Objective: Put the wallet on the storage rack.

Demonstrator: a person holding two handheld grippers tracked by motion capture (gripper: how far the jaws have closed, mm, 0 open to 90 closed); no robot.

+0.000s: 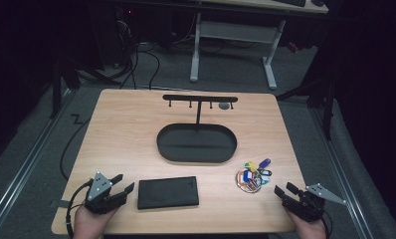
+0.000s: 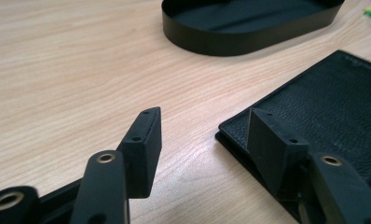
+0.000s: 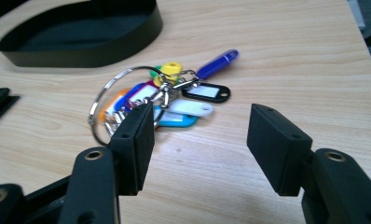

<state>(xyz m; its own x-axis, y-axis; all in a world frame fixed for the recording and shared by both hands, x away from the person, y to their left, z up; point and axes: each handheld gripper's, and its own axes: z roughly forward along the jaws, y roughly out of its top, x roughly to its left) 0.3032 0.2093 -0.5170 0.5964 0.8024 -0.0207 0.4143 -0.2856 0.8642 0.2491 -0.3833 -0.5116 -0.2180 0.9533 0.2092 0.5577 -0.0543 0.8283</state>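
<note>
A black leather wallet (image 1: 168, 192) lies flat near the table's front edge, and in the left gripper view the wallet (image 2: 333, 107) sits under the right jaw. My left gripper (image 1: 122, 184) (image 2: 204, 128) rests open just left of it, holding nothing. A bunch of coloured key tags on a metal ring (image 1: 250, 177) (image 3: 167, 95) lies at the front right. My right gripper (image 1: 285, 189) (image 3: 200, 128) is open a little to the right of the tags, its jaws pointing at them without touching.
A black oval tray (image 1: 196, 143) (image 2: 249, 21) (image 3: 81, 30) sits mid-table, and a T-shaped hook stand (image 1: 200, 99) rises from it with several small pegs. The wooden table (image 1: 126, 129) ends close behind both hands. Desk legs and cables stand on the floor beyond.
</note>
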